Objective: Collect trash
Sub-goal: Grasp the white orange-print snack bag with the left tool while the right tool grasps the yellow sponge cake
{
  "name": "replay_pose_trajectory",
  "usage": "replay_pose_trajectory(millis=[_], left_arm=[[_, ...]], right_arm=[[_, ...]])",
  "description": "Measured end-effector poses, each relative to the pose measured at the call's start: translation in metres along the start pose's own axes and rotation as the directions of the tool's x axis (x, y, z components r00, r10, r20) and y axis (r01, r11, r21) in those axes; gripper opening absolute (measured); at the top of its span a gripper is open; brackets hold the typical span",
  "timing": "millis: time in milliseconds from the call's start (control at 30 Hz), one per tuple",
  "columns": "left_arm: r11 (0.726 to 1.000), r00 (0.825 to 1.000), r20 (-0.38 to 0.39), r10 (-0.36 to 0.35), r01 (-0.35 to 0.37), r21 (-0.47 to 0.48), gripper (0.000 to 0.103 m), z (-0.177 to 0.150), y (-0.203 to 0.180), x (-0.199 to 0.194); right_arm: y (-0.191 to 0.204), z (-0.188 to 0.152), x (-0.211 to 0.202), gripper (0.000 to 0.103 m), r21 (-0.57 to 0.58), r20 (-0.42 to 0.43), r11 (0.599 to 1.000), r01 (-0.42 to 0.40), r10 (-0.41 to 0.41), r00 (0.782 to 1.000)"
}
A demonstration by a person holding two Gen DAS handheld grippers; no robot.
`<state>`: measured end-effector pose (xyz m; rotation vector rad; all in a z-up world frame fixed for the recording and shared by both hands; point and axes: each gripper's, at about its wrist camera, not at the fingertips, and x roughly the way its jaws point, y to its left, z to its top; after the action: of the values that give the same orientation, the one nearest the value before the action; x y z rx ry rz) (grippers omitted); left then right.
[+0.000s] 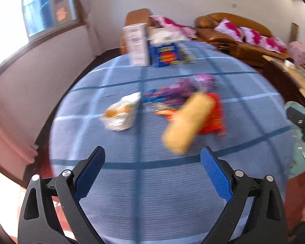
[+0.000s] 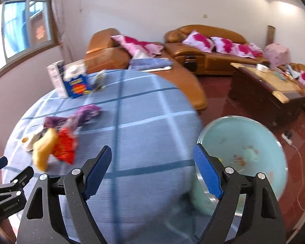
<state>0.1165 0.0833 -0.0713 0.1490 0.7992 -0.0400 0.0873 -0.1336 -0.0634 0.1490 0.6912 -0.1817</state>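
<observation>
Blue-padded, my left gripper point(image 1: 152, 170) and right gripper point(image 2: 152, 170) both stand wide apart, empty, touching nothing; wrappers point(image 1: 191, 109) at one o'clock of the left.

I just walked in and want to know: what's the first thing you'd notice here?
The bright heap of wrappers in the middle of the blue checked tablecloth, with a long yellow packet lying over an orange one. Behind it stands a blue box, and a pale green bin sits off the table's edge.
</observation>
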Motion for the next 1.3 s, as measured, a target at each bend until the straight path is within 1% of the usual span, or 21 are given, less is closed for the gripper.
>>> replay_pose_trajectory(millis=[67, 100, 167, 300, 400, 433, 600, 667, 700, 733, 833, 933, 1033, 1100, 1133, 1167, 1233, 1267, 1300], left_arm=[[0.999, 0.999, -0.011, 0.039, -0.040, -0.035, 0.092, -0.002, 0.021, 0.006], [0.997, 0.999, -0.016, 0.052, -0.053, -0.052, 0.092, -0.004, 0.031, 0.007], [0.993, 0.997, -0.026, 0.079, -0.081, -0.090, 0.092, -0.006, 0.051, 0.011], [0.981, 0.993, -0.038, 0.112, -0.117, -0.152, 0.092, -0.008, 0.084, 0.015], [0.975, 0.991, -0.038, 0.125, -0.130, -0.179, 0.092, -0.007, 0.100, 0.017], [0.974, 0.991, -0.039, 0.130, -0.135, -0.184, 0.092, -0.007, 0.103, 0.017], [0.965, 0.988, -0.046, 0.150, -0.156, -0.210, 0.092, -0.008, 0.123, 0.019], [0.962, 0.987, -0.045, 0.154, -0.160, -0.220, 0.092, -0.009, 0.130, 0.018], [0.961, 0.987, -0.045, 0.157, -0.163, -0.223, 0.092, -0.009, 0.132, 0.017], [0.959, 0.986, -0.044, 0.159, -0.165, -0.229, 0.092, -0.009, 0.135, 0.017], [0.957, 0.986, -0.044, 0.161, -0.167, -0.236, 0.091, -0.008, 0.139, 0.020], [0.959, 0.987, -0.044, 0.153, -0.159, -0.234, 0.091, -0.004, 0.138, 0.024], [0.969, 0.992, -0.029, 0.126, -0.129, -0.210, 0.090, 0.006, 0.128, 0.029], [0.975, 0.994, -0.022, 0.103, -0.106, -0.196, 0.090, 0.012, 0.120, 0.033], [0.979, 0.996, -0.018, 0.082, -0.084, -0.187, 0.089, 0.018, 0.114, 0.037], [0.981, 0.998, -0.017, 0.068, -0.070, -0.180, 0.089, 0.022, 0.110, 0.040], [0.986, 0.999, -0.018, 0.046, -0.049, -0.162, 0.089, 0.029, 0.100, 0.047], [0.989, 0.999, -0.026, 0.037, -0.041, -0.145, 0.088, 0.035, 0.092, 0.056], [0.990, 0.999, -0.031, 0.032, -0.036, -0.135, 0.085, 0.039, 0.087, 0.061]], right_arm=[[0.013, 0.002, 0.004, 0.078, -0.001, -0.021, 0.999, -0.043, 0.043, 0.999], [0.024, 0.003, 0.007, 0.077, 0.000, -0.038, 0.997, -0.076, 0.076, 0.996], [0.041, 0.004, 0.011, 0.075, -0.011, -0.056, 0.993, -0.116, 0.115, 0.992], [0.082, 0.006, 0.019, 0.072, -0.041, -0.099, 0.977, -0.211, 0.207, 0.973], [0.103, 0.007, 0.025, 0.067, -0.032, -0.131, 0.963, -0.269, 0.262, 0.956], [0.111, 0.007, 0.029, 0.067, -0.024, -0.149, 0.957, -0.289, 0.282, 0.948], [0.140, 0.006, 0.049, 0.066, 0.011, -0.216, 0.948, -0.317, 0.312, 0.925], [0.148, 0.003, 0.062, 0.059, 0.040, -0.264, 0.945, -0.326, 0.324, 0.908], [0.149, 0.003, 0.064, 0.049, 0.046, -0.271, 0.944, -0.326, 0.326, 0.906], [0.151, 0.003, 0.066, 0.041, 0.044, -0.270, 0.944, -0.326, 0.325, 0.906], [0.150, 0.005, 0.064, 0.035, 0.038, -0.266, 0.934, -0.355, 0.352, 0.897], [0.146, 0.008, 0.056, 0.034, 0.018, -0.256, 0.924, -0.383, 0.374, 0.891], [0.134, 0.016, 0.037, 0.033, -0.008, -0.212, 0.914, -0.405, 0.394, 0.894], [0.121, 0.021, 0.024, 0.033, -0.027, -0.172, 0.919, -0.394, 0.384, 0.907], [0.109, 0.025, 0.017, 0.034, -0.028, -0.144, 0.929, -0.368, 0.360, 0.922], [0.101, 0.027, 0.014, 0.034, -0.026, -0.126, 0.937, -0.350, 0.344, 0.931], [0.083, 0.029, 0.008, 0.034, -0.036, -0.083, 0.959, -0.283, 0.279, 0.957], [0.077, 0.029, 0.007, 0.034, -0.040, -0.071, 0.966, -0.255, 0.252, 0.965], [0.067, 0.028, 0.007, 0.034, -0.039, -0.060, 0.976, -0.216, 0.213, 0.975]])
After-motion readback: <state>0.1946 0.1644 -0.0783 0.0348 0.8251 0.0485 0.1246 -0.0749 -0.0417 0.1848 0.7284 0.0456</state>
